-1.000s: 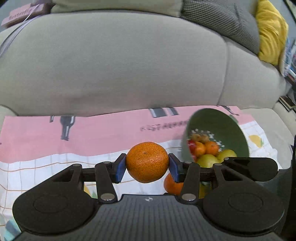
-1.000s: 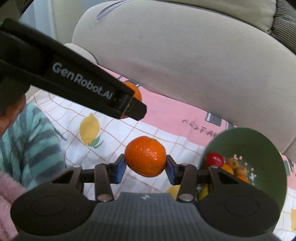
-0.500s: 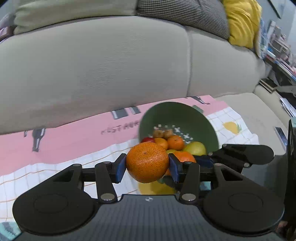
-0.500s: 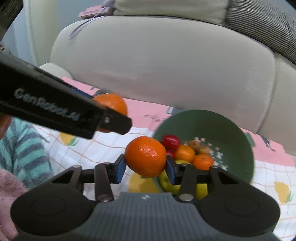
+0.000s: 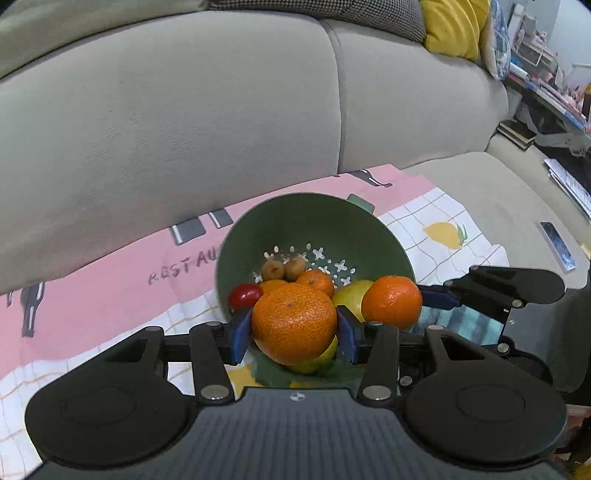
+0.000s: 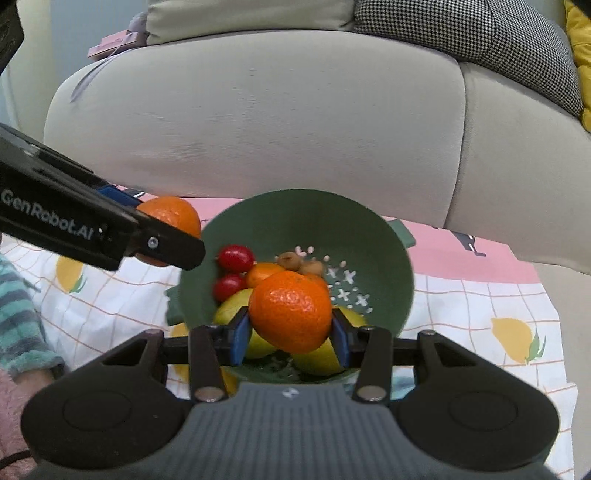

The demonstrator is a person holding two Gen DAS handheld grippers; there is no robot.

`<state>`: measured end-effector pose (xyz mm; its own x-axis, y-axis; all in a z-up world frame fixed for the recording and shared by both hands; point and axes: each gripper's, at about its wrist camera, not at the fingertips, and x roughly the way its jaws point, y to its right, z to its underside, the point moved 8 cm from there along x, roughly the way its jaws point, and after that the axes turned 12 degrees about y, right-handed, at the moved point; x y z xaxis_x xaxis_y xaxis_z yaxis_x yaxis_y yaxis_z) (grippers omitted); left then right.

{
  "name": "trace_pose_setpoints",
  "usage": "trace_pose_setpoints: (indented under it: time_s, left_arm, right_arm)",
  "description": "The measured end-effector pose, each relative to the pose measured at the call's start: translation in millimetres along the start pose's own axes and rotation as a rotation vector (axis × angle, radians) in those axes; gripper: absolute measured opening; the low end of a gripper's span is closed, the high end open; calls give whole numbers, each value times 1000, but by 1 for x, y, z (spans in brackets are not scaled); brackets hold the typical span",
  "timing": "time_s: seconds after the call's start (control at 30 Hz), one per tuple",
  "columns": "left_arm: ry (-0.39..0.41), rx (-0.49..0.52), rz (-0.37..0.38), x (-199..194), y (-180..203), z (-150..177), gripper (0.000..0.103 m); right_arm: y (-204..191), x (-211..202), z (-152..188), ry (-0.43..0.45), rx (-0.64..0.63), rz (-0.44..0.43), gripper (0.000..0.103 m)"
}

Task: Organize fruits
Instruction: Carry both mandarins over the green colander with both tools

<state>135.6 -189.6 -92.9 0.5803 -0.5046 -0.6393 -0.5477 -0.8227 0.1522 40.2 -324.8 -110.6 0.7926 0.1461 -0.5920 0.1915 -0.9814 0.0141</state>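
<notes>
A green colander bowl [image 5: 317, 225] [image 6: 369, 236] sits on a cloth on the sofa seat and holds several fruits: small oranges, red cherry tomatoes [image 6: 235, 258], yellow-green lemons [image 6: 321, 356] and small brown fruits [image 5: 280, 268]. My left gripper [image 5: 293, 330] is shut on a mandarin [image 5: 293, 325] just in front of the bowl's near rim. My right gripper [image 6: 290, 330] is shut on another mandarin [image 6: 290, 310] over the bowl's near side. The right gripper's mandarin also shows in the left wrist view [image 5: 392, 301], and the left one in the right wrist view [image 6: 173, 216].
The cloth [image 6: 480, 295] is white with lemon prints and a pink band. The beige sofa back [image 5: 184, 129] rises right behind the bowl. A yellow cushion [image 5: 454, 26] lies at the top right. A person's striped sleeve [image 6: 18, 314] is at the left.
Both grippers, each still holding its mandarin, have swung toward the bowl, which now lies centred right behind both. The two grippers have come closer together.
</notes>
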Motion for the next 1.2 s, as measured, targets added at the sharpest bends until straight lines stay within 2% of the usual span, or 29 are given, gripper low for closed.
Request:
trace_pose_setpoints:
  time_s: [0.13,0.23,0.47,0.67,1.2]
  left_arm:
    - [-16,9,-2,18,0,-6,54]
    - [-28,26,-9,30,-2,-10,54]
    - [-64,104,-20,57,-4,-16,54]
    - [-85,123,-7,72,-5,-16,54]
    - [-114,128,18,89,-10,-8,54]
  right_arm:
    - [10,12,-6,-1,-74,21,43]
    - [18,31,-7,-35,-143,26,43]
    - [34,67,-5,-88,-245,61,43]
    - [35,87,5,-123,-302,72,43]
    - [41,92,2,-147,-258,61,44]
